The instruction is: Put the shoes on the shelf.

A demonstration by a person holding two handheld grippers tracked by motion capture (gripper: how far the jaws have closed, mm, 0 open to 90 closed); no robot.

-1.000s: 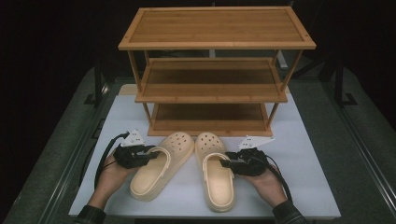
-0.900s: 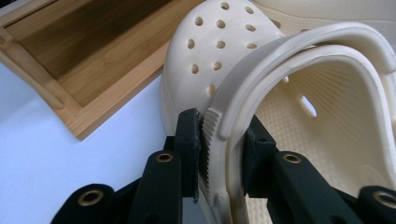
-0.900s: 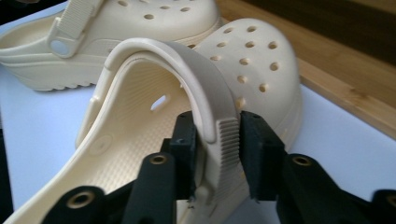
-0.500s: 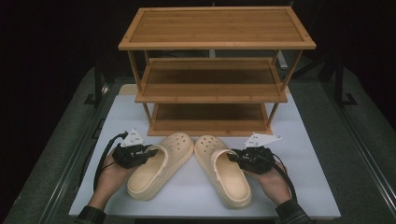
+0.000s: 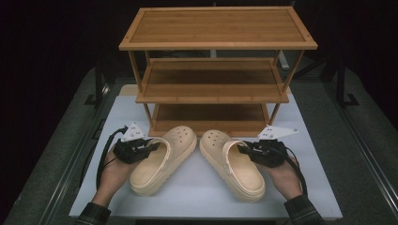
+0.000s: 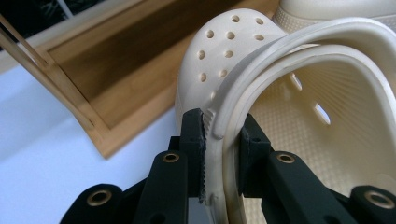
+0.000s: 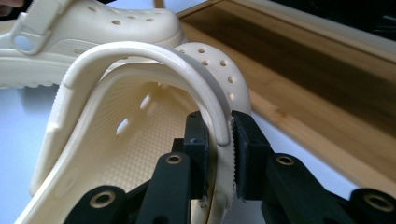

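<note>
Two cream clogs lie toes toward the rack on the white mat. The left clog has its outer side wall and strap between the pads of my left gripper, which is shut on it. My right gripper is shut on the right clog's outer wall and strap. Both pairs of jaws have just been closing onto the clog walls. In the right gripper view the left clog shows beyond.
A three-tier bamboo shoe rack stands at the back of the white mat, its bottom shelf just past the clogs' toes. Dark floor and black stands surround the mat.
The right hand shifted right and slightly up, swinging the right clog's heel outward. Both grippers closed onto the clog walls. The left hand and clog barely moved.
</note>
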